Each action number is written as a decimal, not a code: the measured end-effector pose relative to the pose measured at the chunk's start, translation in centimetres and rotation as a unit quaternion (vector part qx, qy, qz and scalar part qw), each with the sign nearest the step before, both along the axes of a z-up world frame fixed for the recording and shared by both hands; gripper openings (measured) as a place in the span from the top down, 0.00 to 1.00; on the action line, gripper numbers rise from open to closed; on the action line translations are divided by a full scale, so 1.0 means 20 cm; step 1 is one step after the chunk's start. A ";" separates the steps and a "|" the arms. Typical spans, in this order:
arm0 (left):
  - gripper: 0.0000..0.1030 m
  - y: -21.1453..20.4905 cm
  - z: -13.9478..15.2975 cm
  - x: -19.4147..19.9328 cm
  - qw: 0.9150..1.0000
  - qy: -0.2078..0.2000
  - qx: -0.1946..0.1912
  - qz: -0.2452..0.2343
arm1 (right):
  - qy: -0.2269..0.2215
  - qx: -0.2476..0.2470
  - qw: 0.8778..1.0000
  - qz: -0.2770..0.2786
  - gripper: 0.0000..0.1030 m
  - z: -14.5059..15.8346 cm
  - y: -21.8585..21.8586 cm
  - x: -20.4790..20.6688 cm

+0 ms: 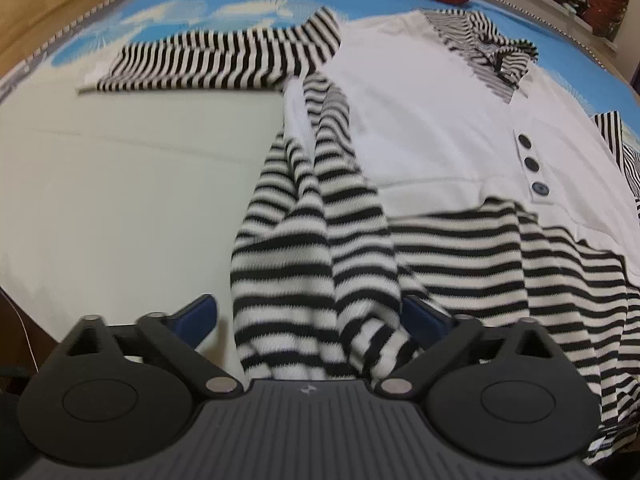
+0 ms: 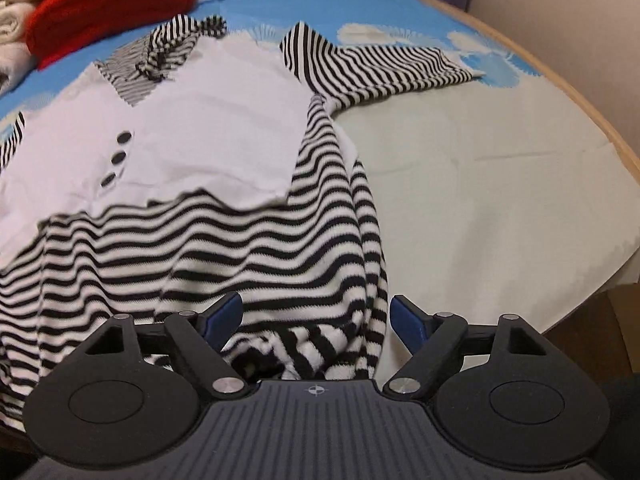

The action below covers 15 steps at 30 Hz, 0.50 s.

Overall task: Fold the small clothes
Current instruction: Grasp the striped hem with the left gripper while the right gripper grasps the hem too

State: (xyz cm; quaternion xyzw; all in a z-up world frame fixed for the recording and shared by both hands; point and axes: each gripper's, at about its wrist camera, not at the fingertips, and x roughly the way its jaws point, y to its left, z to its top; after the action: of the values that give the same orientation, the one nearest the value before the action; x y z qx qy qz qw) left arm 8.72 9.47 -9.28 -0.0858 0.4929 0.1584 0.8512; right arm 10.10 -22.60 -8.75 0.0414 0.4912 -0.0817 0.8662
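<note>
A small knitted top (image 1: 420,120), white-fronted with black-and-white striped sleeves, hem and collar, is laid flat on a pale cloth-covered counter (image 1: 120,200), its long axis running from the near hem to the far collar. Three dark buttons (image 1: 530,164) are seen below the collar. One sleeve is shown stretched sideways in each view. The left gripper (image 1: 316,320) and right gripper (image 2: 316,320) are held with jaws wide apart, bunched striped hem lying between them, not clamped. A red folded cloth (image 2: 108,4) is seen beyond.
</note>
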 end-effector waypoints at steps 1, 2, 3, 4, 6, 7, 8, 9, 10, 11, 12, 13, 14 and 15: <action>0.20 0.00 0.00 -0.02 1.000 0.006 -0.002 -0.003 | 0.003 -0.002 1.000 0.001 0.23 -0.01 0.00 0.00; 0.27 0.00 0.00 -0.02 1.000 0.010 -0.006 -0.009 | 0.006 -0.003 1.000 0.003 0.24 -0.02 0.00 0.00; 0.44 -0.01 -0.01 -0.02 1.000 0.014 -0.007 -0.015 | 0.010 -0.002 1.000 0.004 0.27 -0.03 0.00 0.00; 0.60 -0.02 -0.02 -0.03 1.000 0.017 -0.007 -0.020 | 0.014 0.001 1.000 0.006 0.31 -0.04 -0.01 0.00; 0.80 -0.03 -0.01 -0.05 0.999 0.015 -0.012 -0.030 | 0.024 0.011 1.000 0.009 0.44 -0.05 -0.02 0.00; 0.85 -0.03 -0.01 -0.06 0.999 0.015 -0.012 -0.032 | 0.031 0.020 0.999 0.011 0.57 -0.06 -0.02 0.00; 0.86 -0.04 0.00 -0.07 0.999 0.018 -0.008 -0.034 | 0.040 0.023 0.999 0.011 0.61 -0.06 -0.03 -0.01; 0.86 -0.04 0.00 -0.09 0.999 0.023 -0.006 -0.036 | 0.045 0.020 0.999 0.010 0.67 -0.06 -0.04 -0.02; 0.86 -0.04 0.00 -0.10 0.999 0.027 -0.009 -0.035 | 0.049 0.016 0.999 0.011 0.70 -0.07 -0.04 -0.02; 0.86 -0.03 0.00 -0.11 0.999 0.030 -0.012 -0.035 | 0.052 0.014 0.998 0.012 0.70 -0.07 -0.04 -0.02; 0.86 -0.04 0.01 -0.11 0.999 0.031 -0.011 -0.037 | 0.054 0.011 0.998 0.016 0.70 -0.07 -0.04 -0.02; 0.85 -0.03 0.01 -0.11 0.999 0.030 -0.012 -0.038 | 0.055 0.007 0.998 0.020 0.70 -0.07 -0.03 -0.02; 0.83 -0.03 0.02 -0.11 0.999 0.027 -0.013 -0.037 | 0.052 0.004 0.998 0.021 0.70 -0.06 -0.03 -0.02; 0.76 -0.03 0.04 -0.11 0.999 0.026 -0.011 -0.033 | 0.046 0.004 0.999 0.016 0.69 -0.05 -0.03 -0.02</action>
State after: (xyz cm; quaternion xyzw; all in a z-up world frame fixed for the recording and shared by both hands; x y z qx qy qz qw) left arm 6.46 8.90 -8.51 -0.0744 0.5193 0.1274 0.8418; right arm 9.67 -23.11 -9.67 0.0327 0.5315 -0.0676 0.8437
